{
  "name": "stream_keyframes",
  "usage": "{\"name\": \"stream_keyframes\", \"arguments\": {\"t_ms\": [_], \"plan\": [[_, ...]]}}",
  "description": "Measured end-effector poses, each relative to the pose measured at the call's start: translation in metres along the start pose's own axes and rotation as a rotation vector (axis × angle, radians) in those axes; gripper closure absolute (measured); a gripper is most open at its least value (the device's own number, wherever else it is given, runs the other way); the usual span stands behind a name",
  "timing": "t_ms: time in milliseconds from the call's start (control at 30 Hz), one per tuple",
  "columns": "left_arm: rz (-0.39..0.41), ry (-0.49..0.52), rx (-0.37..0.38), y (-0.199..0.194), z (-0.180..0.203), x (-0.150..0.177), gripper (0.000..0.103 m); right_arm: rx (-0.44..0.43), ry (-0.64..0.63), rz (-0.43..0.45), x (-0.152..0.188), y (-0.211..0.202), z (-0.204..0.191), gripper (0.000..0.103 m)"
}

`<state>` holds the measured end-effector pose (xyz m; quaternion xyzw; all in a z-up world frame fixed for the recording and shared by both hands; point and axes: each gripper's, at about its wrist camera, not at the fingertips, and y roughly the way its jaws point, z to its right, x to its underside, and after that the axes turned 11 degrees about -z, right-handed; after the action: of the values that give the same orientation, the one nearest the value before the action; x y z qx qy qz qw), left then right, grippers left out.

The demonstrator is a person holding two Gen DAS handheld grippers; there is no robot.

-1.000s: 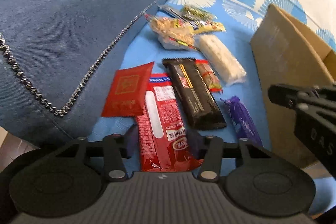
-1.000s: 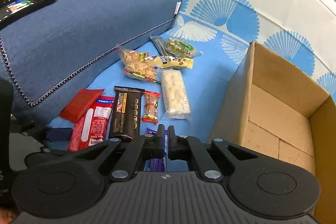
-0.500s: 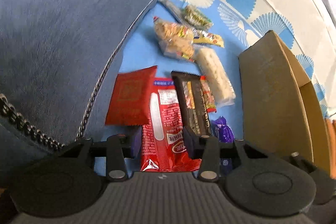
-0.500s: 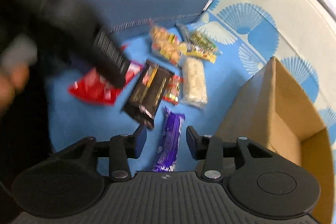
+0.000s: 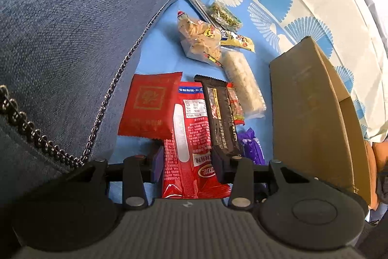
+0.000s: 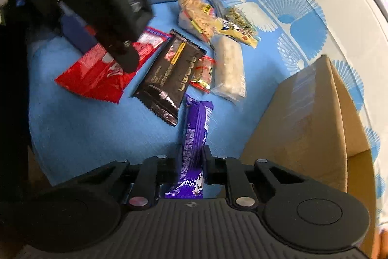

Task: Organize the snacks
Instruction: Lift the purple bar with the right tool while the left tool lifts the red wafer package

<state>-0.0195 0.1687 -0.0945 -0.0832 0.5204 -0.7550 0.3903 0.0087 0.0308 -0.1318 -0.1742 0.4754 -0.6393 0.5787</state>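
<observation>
Nearest, right gripper (image 6: 188, 168): jaws clenched on the purple bar (image 6: 195, 135), which runs from between them toward 12 o'clock. They have just been opening and closing again, bar between them.

Left gripper (image 5: 188, 160): jaws straddle the long red pack (image 5: 189, 137) at 6 o'clock; whether the pads press on it I cannot tell.

Mid-field on the blue sheet (image 5: 157, 57): square red sachet (image 5: 150, 103) at 10 o'clock of that pack, black bar (image 5: 219, 113) at 1 o'clock, beside the pale rice bar (image 5: 243, 81).

Farther: nut packets (image 5: 201, 40), 12 o'clock.

Cardboard box (image 5: 310, 113) at 3 o'clock; interior hardly visible. Judgement: sorting barely begun, every visible snack outside the box.
</observation>
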Motion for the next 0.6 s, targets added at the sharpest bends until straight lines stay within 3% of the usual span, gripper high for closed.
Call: {"name": "stream_keyframes", "arguments": {"t_ms": [267,500,600], "plan": [[-0.079,0.08,0.111,-0.002,0.005,0.009,0.057,-0.12,0.151,0.157,0.006,-0.041,0.016,0.088],[-0.116,0.05,0.054,0.002,0.002,0.013,0.056,-0.281,0.264,0.055,0.014,-0.03,0.019,0.085],[-0.116,0.083,0.003,0.006,0.008,0.014,0.055,-0.3,0.278,0.038,0.013,-0.023,0.018,0.071]]}}
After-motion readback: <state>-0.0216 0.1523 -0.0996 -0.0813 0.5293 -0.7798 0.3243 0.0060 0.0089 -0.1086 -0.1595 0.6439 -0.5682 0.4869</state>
